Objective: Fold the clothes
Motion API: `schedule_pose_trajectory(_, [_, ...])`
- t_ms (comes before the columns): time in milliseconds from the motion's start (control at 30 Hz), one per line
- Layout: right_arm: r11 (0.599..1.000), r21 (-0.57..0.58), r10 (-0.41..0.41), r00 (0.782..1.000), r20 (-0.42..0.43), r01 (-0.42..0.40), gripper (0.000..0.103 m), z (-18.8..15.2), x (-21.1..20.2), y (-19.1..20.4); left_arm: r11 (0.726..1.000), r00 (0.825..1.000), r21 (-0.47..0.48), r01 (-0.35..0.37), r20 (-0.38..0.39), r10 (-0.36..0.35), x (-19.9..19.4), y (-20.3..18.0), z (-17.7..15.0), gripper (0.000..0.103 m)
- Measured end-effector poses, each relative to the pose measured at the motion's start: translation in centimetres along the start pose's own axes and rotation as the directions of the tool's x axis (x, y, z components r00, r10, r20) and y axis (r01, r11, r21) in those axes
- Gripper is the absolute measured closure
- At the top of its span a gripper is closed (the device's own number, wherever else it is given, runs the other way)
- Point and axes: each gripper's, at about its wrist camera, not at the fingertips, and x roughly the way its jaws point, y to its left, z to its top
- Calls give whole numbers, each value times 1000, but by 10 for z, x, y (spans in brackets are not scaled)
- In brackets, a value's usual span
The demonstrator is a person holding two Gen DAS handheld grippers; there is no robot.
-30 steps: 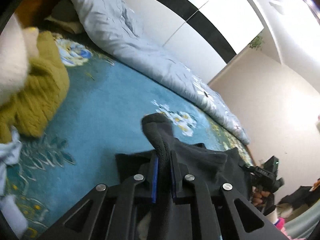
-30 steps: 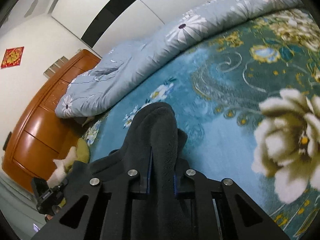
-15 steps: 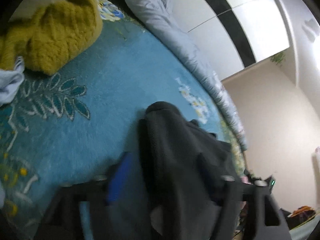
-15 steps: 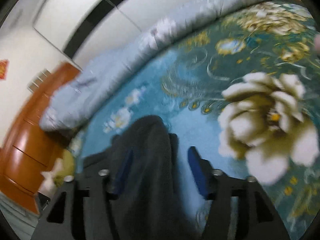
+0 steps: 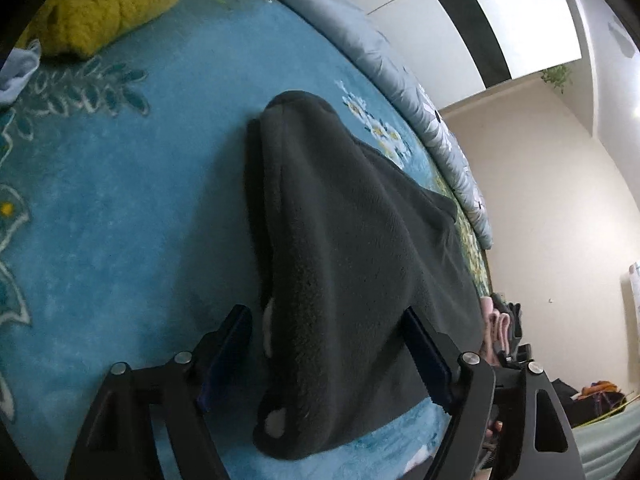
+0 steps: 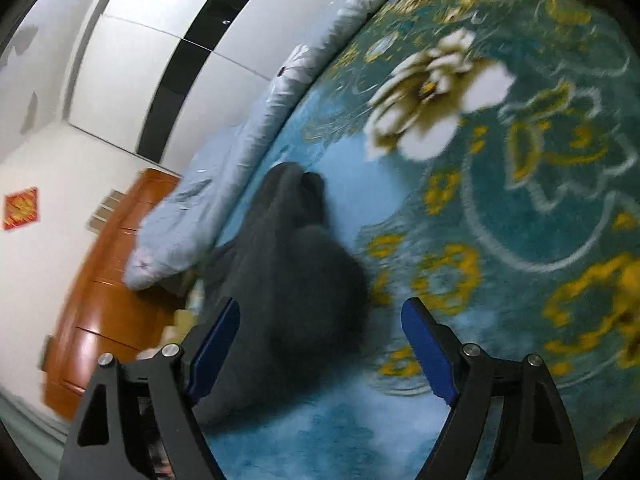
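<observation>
A dark grey fleece garment (image 5: pixel 344 248) lies folded on the blue floral bedspread (image 5: pixel 120 200). My left gripper (image 5: pixel 326 320) is open, its blue-padded fingers (image 5: pixel 228 348) spread on either side of the garment's near end, not clamping it. In the right wrist view the same garment (image 6: pixel 288 264) lies ahead and left. My right gripper (image 6: pixel 320 312) is open, with the garment's edge between and beyond the fingers (image 6: pixel 426 344), not clamped.
A yellow-green knitted garment (image 5: pixel 108 4) and a pale blue cloth (image 5: pixel 18 72) lie at the far left. A light blue quilt (image 5: pixel 360 40) runs along the bed's far side, also in the right wrist view (image 6: pixel 240 168). A wooden headboard (image 6: pixel 100 300) stands left.
Both grippers were shut on the grey garment a second ago. Both have opened and let it go, and the garment now rests on the bedspread.
</observation>
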Motion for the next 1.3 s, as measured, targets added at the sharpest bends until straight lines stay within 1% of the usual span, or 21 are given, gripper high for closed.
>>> schedule_pose_trajectory(33, [1000, 8, 18, 1000, -11, -18, 19, -1, 4, 1, 1000, 1000, 10, -5, 0, 5, 1, -2, 0, 19])
schedule_pose_trajectory(133, [1000, -12, 1, 999, -42, -2, 19, -5, 22, 9, 1000, 1000, 25, -14, -1, 14, 3, -5, 1, 18])
schedule_pose_trajectory(167, [1000, -29, -13, 999, -34, 12, 17, -6, 26, 15, 999, 1000, 30, -15, -4, 15, 3, -5, 1, 18])
schedule_pose_trajectory(200, [999, -43, -24, 999, -28, 23, 11, -7, 30, 19, 999, 1000, 34, -21, -4, 21, 3, -5, 2, 18])
schedule_pose_trajectory(267, [999, -46, -17, 999, -27, 16, 10, -6, 34, 24, 996, 998, 58, -68, 21, 67, -1, -9, 4, 18])
schedule_pose_trajectory(333, [999, -39, -17, 1000, -21, 16, 10, -4, 41, 26, 984, 991, 119, -129, 47, 124, -5, -18, 5, 18])
schedule_pose_trajectory(367, [999, -36, -12, 1000, -11, 11, 10, -6, 43, 26, 977, 989, 156, -147, 44, 142, -5, -23, 4, 18])
schedule_pose_trajectory(433, [1000, -21, 9, 1000, 13, -9, 10, -4, 45, 24, 971, 987, 180, -159, 25, 157, -2, -26, 3, 18])
schedule_pose_trajectory(467, [1000, -16, 15, 1000, 22, -15, 10, -2, 46, 23, 972, 988, 176, -154, 16, 153, -1, -25, 3, 18])
schedule_pose_trajectory(533, [999, -17, 32, 999, 32, -32, 10, 4, 51, 22, 986, 994, 129, -105, -2, 106, 2, -18, 6, 17])
schedule_pose_trajectory(633, [998, -11, 58, 998, 39, -57, 10, 13, 53, 21, 997, 999, 68, -47, -12, 48, 4, -7, 9, 13])
schedule_pose_trajectory(700, [998, -4, 67, 997, 42, -67, 10, 18, 55, 21, 999, 1000, 39, -14, -18, 15, 6, -3, 10, 8])
schedule_pose_trajectory(833, [996, -15, 89, 995, 49, -88, 11, 22, 61, 27, 998, 998, 50, 24, -59, -22, 17, -12, 11, 6])
schedule_pose_trajectory(900, [992, -24, 124, 992, 36, -123, 12, 21, 64, 32, 997, 994, 50, 57, -98, -52, 21, -14, 10, 6])
schedule_pose_trajectory(933, [990, -30, 141, 990, 27, -140, 15, 20, 65, 34, 996, 992, 51, 67, -114, -61, 22, -15, 9, 6])
schedule_pose_trajectory(967, [988, -44, 152, 988, 10, -151, 16, 19, 66, 36, 996, 990, 54, 71, -122, -64, 22, -15, 8, 6])
schedule_pose_trajectory(1067, [990, -54, 131, 991, -30, -133, 23, 15, 67, 34, 994, 984, 30, 103, -146, -98, 19, -10, 6, 6])
schedule_pose_trajectory(1133, [991, -40, 128, 991, -47, -130, 30, 9, 65, 29, 992, 980, 9, 125, -156, -122, 18, -7, 7, 6])
schedule_pose_trajectory(1167, [991, -28, 133, 990, -49, -134, 31, 7, 66, 27, 992, 980, -9, 129, -154, -129, 19, -5, 9, 6])
schedule_pose_trajectory(1300, [991, -27, 127, 990, -56, -129, 32, 12, 74, 32, 994, 988, -56, 94, -115, -100, 24, -9, 17, 5])
